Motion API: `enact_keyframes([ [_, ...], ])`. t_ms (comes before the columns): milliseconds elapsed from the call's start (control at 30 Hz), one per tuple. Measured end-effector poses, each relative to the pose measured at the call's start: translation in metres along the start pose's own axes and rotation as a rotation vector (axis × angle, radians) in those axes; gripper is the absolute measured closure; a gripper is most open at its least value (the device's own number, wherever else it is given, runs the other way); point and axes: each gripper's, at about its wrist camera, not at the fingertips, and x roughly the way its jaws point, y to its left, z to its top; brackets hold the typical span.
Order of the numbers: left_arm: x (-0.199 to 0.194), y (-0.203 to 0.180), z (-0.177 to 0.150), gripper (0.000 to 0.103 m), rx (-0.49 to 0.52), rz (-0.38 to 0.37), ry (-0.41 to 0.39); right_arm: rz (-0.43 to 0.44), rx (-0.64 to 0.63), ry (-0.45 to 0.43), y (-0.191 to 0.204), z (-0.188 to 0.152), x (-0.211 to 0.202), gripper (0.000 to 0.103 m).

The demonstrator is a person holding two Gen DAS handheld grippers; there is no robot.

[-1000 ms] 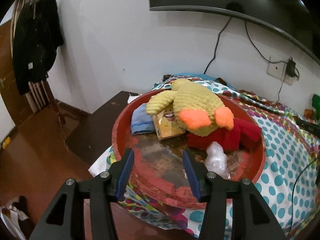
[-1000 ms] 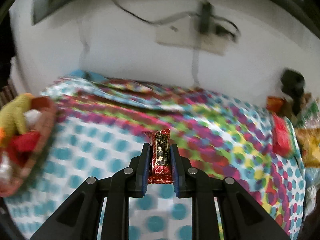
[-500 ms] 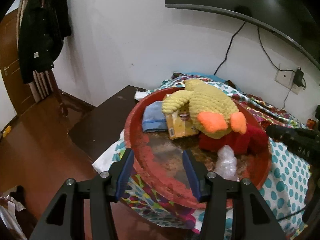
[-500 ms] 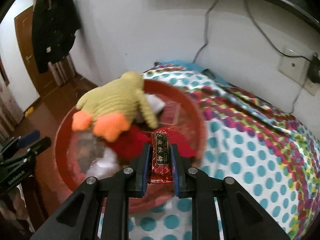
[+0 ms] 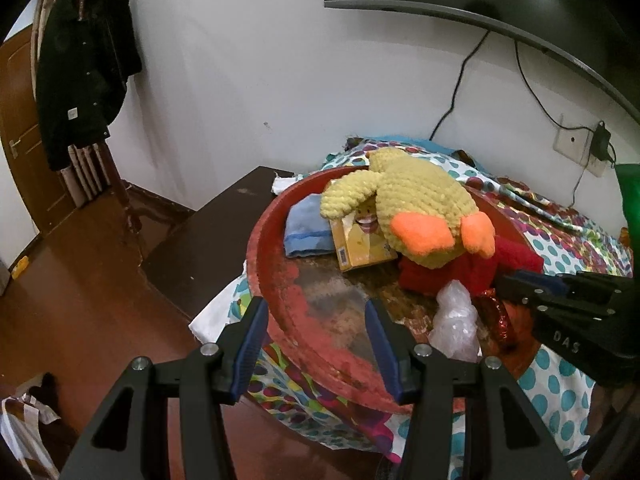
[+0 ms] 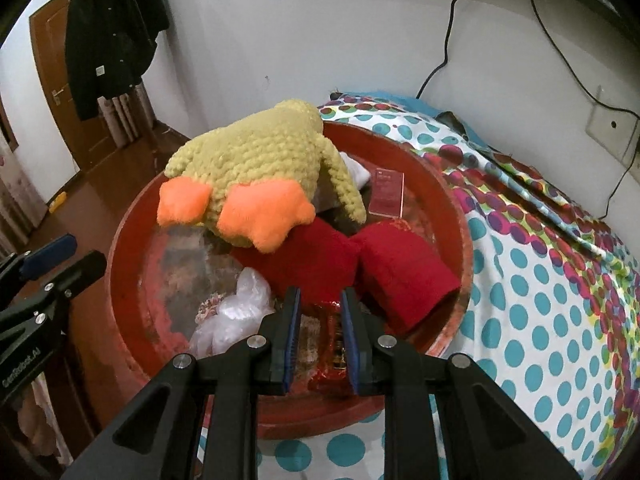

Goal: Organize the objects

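Right tongs [image 6: 319, 334] over the near rim of the red basin [image 6: 460, 216]. Jaws narrow, with the red snack bar [image 6: 335, 346] between them. The right pad lies against the wrapper; a sliver of gap shows on the left side. Wrapper's lower end hangs near the basin floor; whether it touches, cannot tell.

Left tongs [image 5: 316, 346] at the basin's near-left rim, jaws wide, nothing between them. The rim edge shows through the gap.

Basin sits on a bed with a polka-dot sheet [image 6: 560, 320]. Contents:
- yellow knitted plush with orange feet [image 6: 256, 172], lying on top, centre to far side
- red cloth [image 6: 360, 268] under the plush, right of centre
- crumpled clear plastic [image 6: 236, 312], near side, just left of the snack bar
- yellow box [image 5: 360, 240] and blue folded cloth [image 5: 306, 232] at the far left, the plush resting partly on the box
- small dark red packet [image 6: 388, 194] at the far right, flat on the basin floor

Left of the bed: dark wooden counter [image 5: 200, 248]. Black coat [image 5: 80, 60] hangs by the door at far left.
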Motion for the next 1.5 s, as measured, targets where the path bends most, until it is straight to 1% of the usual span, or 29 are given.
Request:
enact_keyframes([
  [67, 0.000, -0.003, 0.000, 0.051, 0.007, 0.002, 0.005, -0.014, 0.012, -0.005, 0.000, -0.001, -0.003, 0.076],
  [133, -0.001, -0.005, -0.001, 0.051, 0.018, 0.007, 0.006, -0.013, 0.017, -0.010, 0.001, -0.001, -0.008, 0.064],
  [167, -0.001, -0.007, -0.001, 0.051, 0.025, 0.009, 0.006, -0.013, 0.019, -0.013, 0.001, -0.001, -0.012, 0.061],
  [233, 0.000, -0.011, -0.002, 0.051, 0.036, 0.002, 0.014, -0.017, 0.023, -0.022, 0.001, -0.001, -0.021, 0.052],
  [267, 0.000, -0.012, -0.003, 0.051, 0.036, -0.002, 0.017, -0.027, 0.024, -0.026, 0.001, -0.002, -0.027, 0.048],
  [333, 0.000, -0.013, -0.003, 0.051, 0.038, -0.025, 0.026, -0.060, 0.033, -0.016, 0.001, -0.005, -0.036, 0.032],
  [367, 0.000, -0.013, -0.003, 0.051, 0.037, -0.026, 0.028, -0.080, 0.039, -0.010, 0.002, -0.008, -0.042, 0.030],
  [433, -0.001, -0.014, -0.003, 0.051, 0.038, -0.027, 0.030, -0.127, 0.042, 0.004, 0.005, -0.015, -0.050, 0.018],
  [467, -0.001, -0.014, -0.003, 0.051, 0.038, -0.033, 0.030, -0.160, 0.037, 0.012, 0.009, -0.019, -0.054, 0.016],
  [500, -0.002, -0.014, -0.003, 0.051, 0.034, -0.027, 0.027, -0.183, 0.030, 0.020, 0.012, -0.022, -0.056, 0.011],
  [600, -0.004, -0.014, -0.002, 0.051, 0.030, -0.019, 0.028, -0.211, 0.025, 0.053, 0.022, -0.029, -0.059, 0.002],
  [667, -0.005, -0.013, -0.002, 0.051, 0.021, 0.004, 0.027, -0.219, 0.052, 0.077, 0.022, -0.030, -0.058, 0.001],
  [800, -0.009, -0.014, -0.001, 0.051, 0.041, 0.051, 0.012, -0.232, 0.085, 0.107, 0.022, -0.031, -0.055, 0.001],
  [1067, -0.011, -0.020, -0.001, 0.051, 0.056, 0.039, 0.011, -0.216, 0.095, 0.128, 0.021, -0.036, -0.050, 0.001],
  [1200, -0.011, -0.023, -0.002, 0.051, 0.063, 0.015, 0.004, -0.220, 0.085, 0.137, 0.022, -0.040, -0.048, 0.001],
  [1267, -0.012, -0.024, -0.003, 0.051, 0.071, 0.002, -0.011, -0.221, 0.085, 0.144, 0.020, -0.042, -0.047, 0.001],
  [1367, -0.014, -0.022, -0.003, 0.051, 0.060, -0.016, -0.023, -0.223, 0.093, 0.143, 0.018, -0.043, -0.048, 0.001],
  [1500, -0.016, -0.023, -0.001, 0.051, 0.061, -0.012, -0.029, -0.219, 0.095, 0.140, 0.017, -0.043, -0.050, 0.001],
])
